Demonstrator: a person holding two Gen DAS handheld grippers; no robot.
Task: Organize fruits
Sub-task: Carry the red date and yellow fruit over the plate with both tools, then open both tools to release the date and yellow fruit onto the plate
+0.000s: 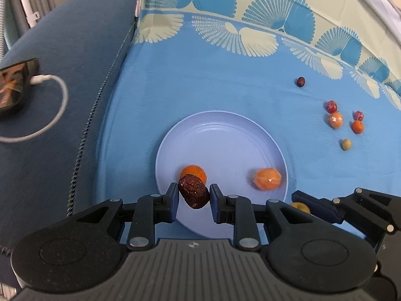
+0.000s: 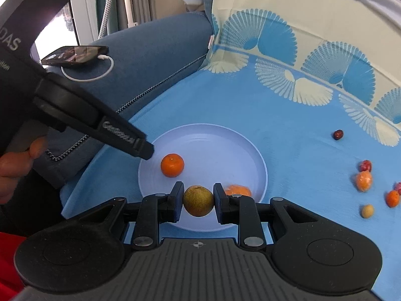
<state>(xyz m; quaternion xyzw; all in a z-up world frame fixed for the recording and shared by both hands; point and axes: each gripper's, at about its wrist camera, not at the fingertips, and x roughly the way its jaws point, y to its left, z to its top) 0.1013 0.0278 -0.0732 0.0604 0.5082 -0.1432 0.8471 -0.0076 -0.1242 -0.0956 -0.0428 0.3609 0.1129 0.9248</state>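
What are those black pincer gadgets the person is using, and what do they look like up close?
Each gripper, left and right, is matte black plastic: a ribbed grey base with a small compass-like mark, rounded textured lobes, jointed links with silver pins, and two dark blue finger pads. The left one's body carries white lettering. Red clothing shows at the frame's edge.

Left wrist camera steep and close above the lavender plate (image 1: 220, 135), right wrist camera shallower, both sharing plate and blue tablecloth (image 2: 288, 130)
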